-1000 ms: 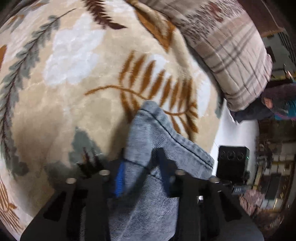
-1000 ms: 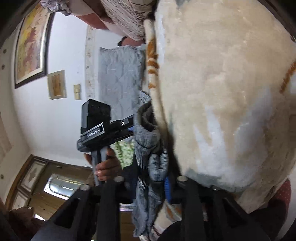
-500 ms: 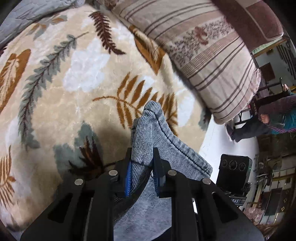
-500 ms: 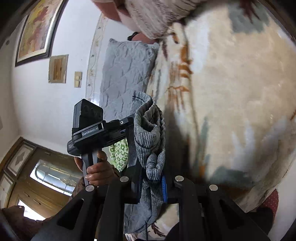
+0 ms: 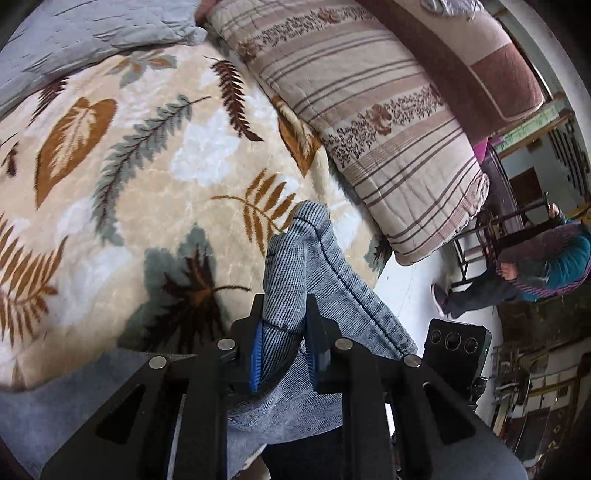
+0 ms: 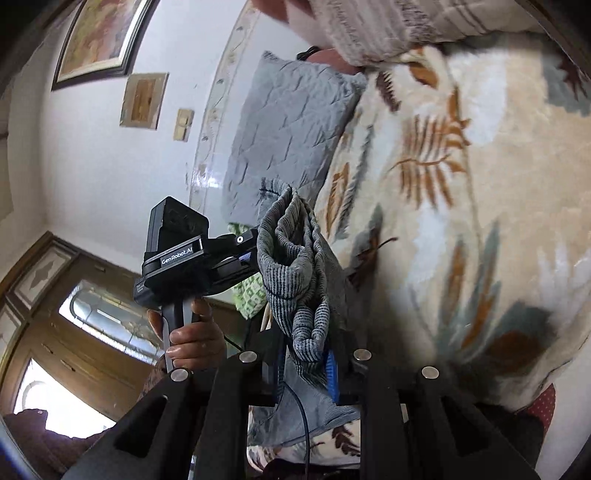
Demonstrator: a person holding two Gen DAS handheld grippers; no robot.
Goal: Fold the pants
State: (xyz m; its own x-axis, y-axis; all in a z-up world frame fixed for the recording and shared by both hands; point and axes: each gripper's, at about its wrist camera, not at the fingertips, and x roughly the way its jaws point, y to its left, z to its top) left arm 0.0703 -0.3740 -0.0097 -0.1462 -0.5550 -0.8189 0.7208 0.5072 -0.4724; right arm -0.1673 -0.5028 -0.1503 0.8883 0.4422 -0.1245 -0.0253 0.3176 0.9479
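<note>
The grey denim pants hang lifted above a cream blanket with a leaf print. My left gripper is shut on a bunched edge of the pants. My right gripper is shut on another bunched part of the pants. In the right wrist view the left gripper's body and the hand holding it sit just left of the fabric, its fingers clamped on the same edge. The two gripped parts are close together.
A striped beige pillow lies along the blanket's far right. A grey quilted pillow lies at the far left; it also shows in the right wrist view. A seated person is beyond the bed edge.
Both grippers have risen and pulled back from the blanket with the pants. The left gripper's fingers have closed tighter on the fabric. More of the bed and pillows shows now.
</note>
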